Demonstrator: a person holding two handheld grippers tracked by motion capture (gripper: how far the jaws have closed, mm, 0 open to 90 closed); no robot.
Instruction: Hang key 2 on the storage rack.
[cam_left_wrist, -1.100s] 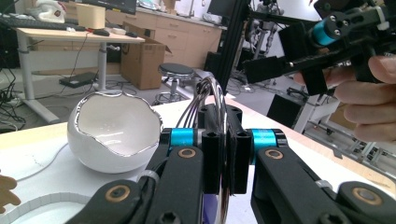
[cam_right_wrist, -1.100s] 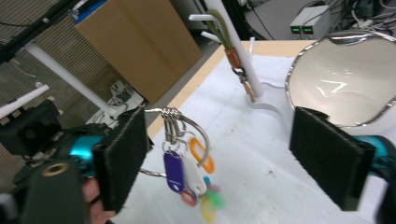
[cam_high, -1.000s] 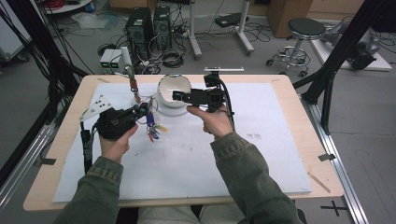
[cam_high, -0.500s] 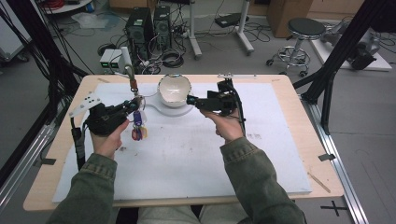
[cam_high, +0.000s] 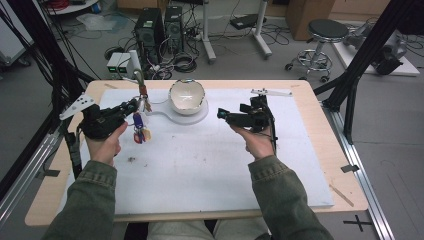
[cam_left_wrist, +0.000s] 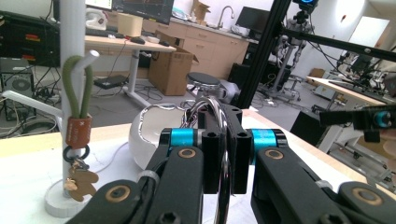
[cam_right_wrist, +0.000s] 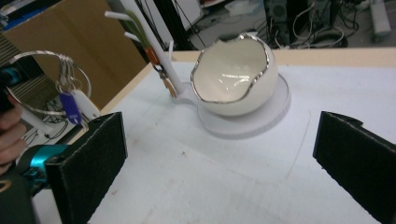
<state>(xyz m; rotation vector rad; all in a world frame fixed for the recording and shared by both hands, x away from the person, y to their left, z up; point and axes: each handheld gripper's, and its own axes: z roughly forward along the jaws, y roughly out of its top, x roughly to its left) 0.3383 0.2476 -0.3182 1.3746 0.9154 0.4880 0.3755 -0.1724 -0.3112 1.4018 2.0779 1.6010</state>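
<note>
My left gripper (cam_high: 131, 106) is at the left of the table, shut on a silver key ring (cam_left_wrist: 223, 154) that stands upright between its jaws. Blue, white and red tags (cam_high: 140, 131) hang from that ring (cam_right_wrist: 46, 84). My right gripper (cam_high: 222, 116) hovers right of centre and points left at a white egg-shaped bowl (cam_high: 187, 95). Its pads (cam_right_wrist: 88, 163) stand wide apart with nothing between them, and the jaws have just been opening a little further. The bowl (cam_right_wrist: 233, 77) has a silver rim and rests on a round white base (cam_right_wrist: 275, 114).
A white peg stand (cam_left_wrist: 72, 56) rises left of the bowl. A green strap (cam_left_wrist: 77, 84) with a brown tag and a bear charm (cam_left_wrist: 80, 183) hangs from it. A white mat (cam_high: 200, 170) covers the wooden table (cam_high: 325, 150). Desks, a stool and cables lie beyond.
The hands have drawn apart. The left gripper carried the key ring to the left. The right gripper moved right and down, away from the bowl.
</note>
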